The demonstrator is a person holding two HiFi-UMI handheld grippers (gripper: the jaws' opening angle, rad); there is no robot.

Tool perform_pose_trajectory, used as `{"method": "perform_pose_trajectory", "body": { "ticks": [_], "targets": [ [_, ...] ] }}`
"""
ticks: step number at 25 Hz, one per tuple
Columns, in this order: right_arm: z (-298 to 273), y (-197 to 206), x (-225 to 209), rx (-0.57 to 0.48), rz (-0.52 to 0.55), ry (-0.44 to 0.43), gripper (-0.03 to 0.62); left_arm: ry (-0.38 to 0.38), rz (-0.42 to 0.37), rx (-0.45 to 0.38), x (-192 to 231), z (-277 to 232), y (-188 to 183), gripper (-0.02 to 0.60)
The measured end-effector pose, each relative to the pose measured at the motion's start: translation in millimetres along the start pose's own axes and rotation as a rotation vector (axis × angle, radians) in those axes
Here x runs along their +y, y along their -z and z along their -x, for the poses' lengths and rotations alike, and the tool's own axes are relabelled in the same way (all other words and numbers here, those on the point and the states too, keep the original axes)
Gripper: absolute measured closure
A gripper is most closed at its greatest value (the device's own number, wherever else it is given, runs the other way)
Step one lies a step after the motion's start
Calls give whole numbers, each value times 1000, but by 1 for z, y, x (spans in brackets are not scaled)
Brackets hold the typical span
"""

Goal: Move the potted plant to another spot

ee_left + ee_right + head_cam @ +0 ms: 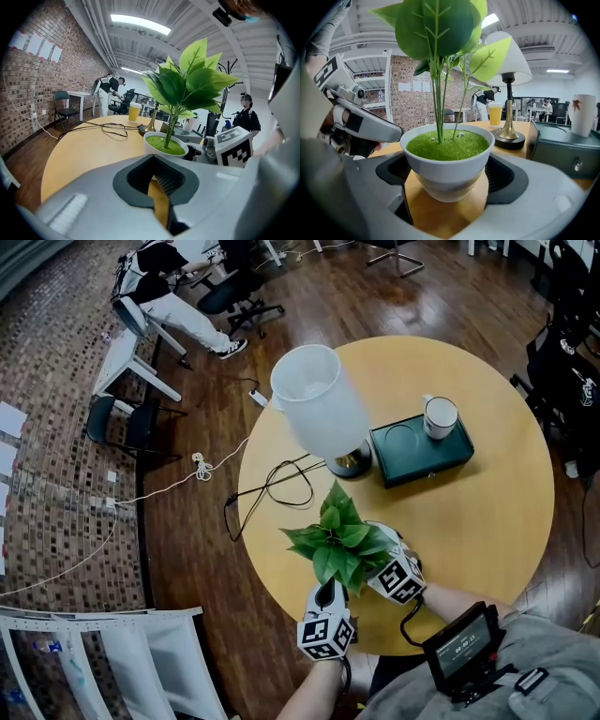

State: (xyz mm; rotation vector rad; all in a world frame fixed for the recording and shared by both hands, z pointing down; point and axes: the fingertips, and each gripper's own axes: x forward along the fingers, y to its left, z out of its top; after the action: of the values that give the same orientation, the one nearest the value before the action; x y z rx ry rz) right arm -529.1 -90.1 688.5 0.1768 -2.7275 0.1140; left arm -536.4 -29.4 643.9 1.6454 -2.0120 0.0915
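Your right gripper (446, 208) is open wide around the white pot of the potted plant (447, 161), and its jaws touch both sides of the pot. The plant is on the worktop (487, 512), just in front of the lamp (319, 399). Your left gripper (159, 199) is nearly closed and holds nothing, just beside the plant.

Potted plant (342, 542) at table (487, 521) edge, lamp (319, 404) behind it, cup (441, 416) on tray (422, 454) right of lamp

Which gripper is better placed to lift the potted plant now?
Right. The right gripper has the potted plant between its jaws, apparently gripped; the left gripper sits beside it, jaws nearly together, empty.
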Motion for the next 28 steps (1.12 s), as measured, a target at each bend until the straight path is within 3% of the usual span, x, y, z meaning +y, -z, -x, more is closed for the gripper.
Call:
{"method": "perform_pose_trajectory", "body": {
  "ticks": [17,28],
  "targets": [
    [9,4,3,2,58,11,69,-3,-21,6,-6,15,5,580],
    [53,2,0,11,61,54,81,45,-27,-6,-30,22,7,580]
  ]
}}
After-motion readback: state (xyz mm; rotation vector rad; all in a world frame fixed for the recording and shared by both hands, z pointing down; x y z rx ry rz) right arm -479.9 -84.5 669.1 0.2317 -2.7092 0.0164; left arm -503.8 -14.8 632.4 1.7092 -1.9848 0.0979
